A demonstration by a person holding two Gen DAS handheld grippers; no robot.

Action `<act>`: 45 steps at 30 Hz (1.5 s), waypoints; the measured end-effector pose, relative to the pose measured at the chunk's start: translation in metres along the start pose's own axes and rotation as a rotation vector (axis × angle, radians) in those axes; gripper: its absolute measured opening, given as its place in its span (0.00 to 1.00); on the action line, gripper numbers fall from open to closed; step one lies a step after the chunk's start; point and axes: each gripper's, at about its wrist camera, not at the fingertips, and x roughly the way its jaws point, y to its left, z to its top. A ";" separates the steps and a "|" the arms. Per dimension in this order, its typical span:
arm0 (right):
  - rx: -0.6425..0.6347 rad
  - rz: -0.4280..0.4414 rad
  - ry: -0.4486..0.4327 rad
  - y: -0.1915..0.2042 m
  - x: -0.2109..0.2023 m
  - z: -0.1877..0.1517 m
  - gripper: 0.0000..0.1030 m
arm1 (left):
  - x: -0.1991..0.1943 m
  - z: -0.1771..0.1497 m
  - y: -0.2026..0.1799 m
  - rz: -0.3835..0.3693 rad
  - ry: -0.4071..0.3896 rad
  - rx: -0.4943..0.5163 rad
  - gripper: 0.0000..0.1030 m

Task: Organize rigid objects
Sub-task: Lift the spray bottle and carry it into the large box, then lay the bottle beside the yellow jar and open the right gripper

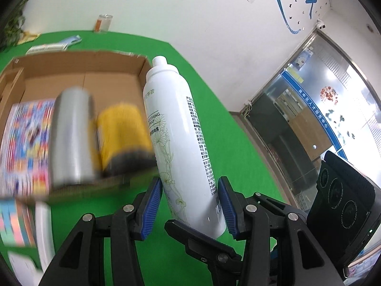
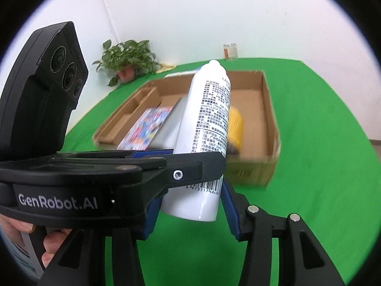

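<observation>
A white spray bottle (image 1: 173, 128) (image 2: 207, 124) with a green flower print hangs tilted above the green table, cap pointing away. My left gripper (image 1: 190, 202) (image 2: 197, 158) is shut on its lower body, blue pads pressed on both sides. My right gripper (image 2: 190, 211) is shut on the bottle's base just below, crossing the left one. Its black camera housing (image 1: 340, 202) shows at the right of the left wrist view. Beyond lies a shallow cardboard box (image 1: 78, 57) (image 2: 269, 109) holding a colourful book (image 1: 26, 138), a silver cylinder (image 1: 71, 135) and a yellow container (image 1: 121, 131), all blurred.
A potted plant (image 2: 128, 59), a glass jar (image 1: 103, 22) (image 2: 230, 50) and papers (image 1: 71, 40) sit at the table's far edge. A white object (image 1: 44, 233) and a colourful pack (image 1: 14, 224) lie near left. A hand (image 2: 52, 243) holds the left gripper. Glass doors (image 1: 321, 119) stand right.
</observation>
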 end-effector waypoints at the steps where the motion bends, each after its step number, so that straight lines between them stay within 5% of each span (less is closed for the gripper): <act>1: 0.006 0.006 0.000 -0.005 0.003 0.010 0.46 | 0.002 0.012 0.001 -0.002 -0.002 0.000 0.44; 8: 0.041 0.010 0.114 -0.048 0.046 0.064 0.46 | 0.070 0.099 0.011 0.009 0.100 -0.045 0.44; 13: 0.101 0.017 0.183 -0.076 0.069 0.060 0.46 | 0.123 0.124 0.030 0.022 0.203 -0.078 0.44; 19: 0.132 0.000 0.217 -0.087 0.082 0.046 0.46 | 0.152 0.130 0.039 0.043 0.249 -0.076 0.44; 33: 0.117 -0.092 0.157 -0.072 0.060 0.037 0.47 | 0.138 0.112 0.021 0.050 0.264 -0.039 0.49; 37: 0.163 -0.158 0.138 -0.068 0.044 0.022 0.55 | 0.117 0.100 0.014 0.063 0.217 0.016 0.52; 40: 0.177 -0.219 0.101 -0.057 0.024 0.008 0.74 | 0.085 0.081 0.013 0.091 0.136 0.042 0.60; 42: 0.196 -0.269 0.085 -0.045 0.011 0.000 0.75 | 0.052 0.065 0.010 0.139 0.049 0.077 0.68; 45: 0.348 -0.285 0.185 -0.035 -0.003 -0.008 0.76 | 0.007 0.035 0.010 0.260 -0.068 0.118 0.92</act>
